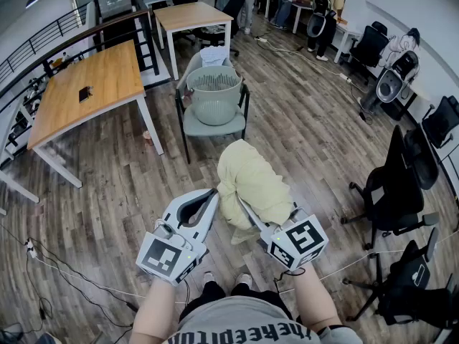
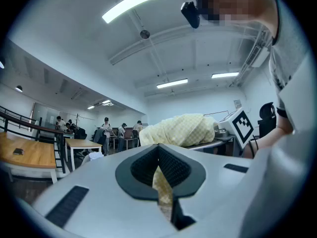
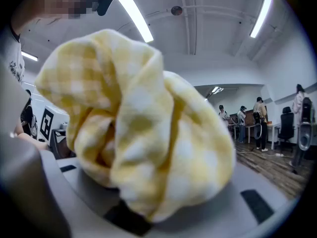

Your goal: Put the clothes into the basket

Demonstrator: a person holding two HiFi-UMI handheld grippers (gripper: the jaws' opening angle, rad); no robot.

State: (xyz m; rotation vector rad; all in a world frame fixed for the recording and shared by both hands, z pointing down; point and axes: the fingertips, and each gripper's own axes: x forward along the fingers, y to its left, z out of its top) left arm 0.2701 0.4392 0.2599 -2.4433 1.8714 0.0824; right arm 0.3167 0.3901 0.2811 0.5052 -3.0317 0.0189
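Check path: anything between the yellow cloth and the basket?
Nothing visible. Bare floor lies between the yellow cloth, gripped by the left gripper and right gripper, and the open-topped basket on the chair.

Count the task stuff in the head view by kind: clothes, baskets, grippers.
Yellow checked garment: 1
White cloth behind the basket: 1
Basket: 1
Grippers: 2, left gripper and right gripper, both jaws on the garment
Total: 5

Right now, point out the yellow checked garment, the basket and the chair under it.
yellow checked garment [image 1: 251, 185], head view, middle of the bunched cloth
basket [image 1: 214, 104], head view, its front wall
chair [image 1: 215, 128], head view, front of its seat
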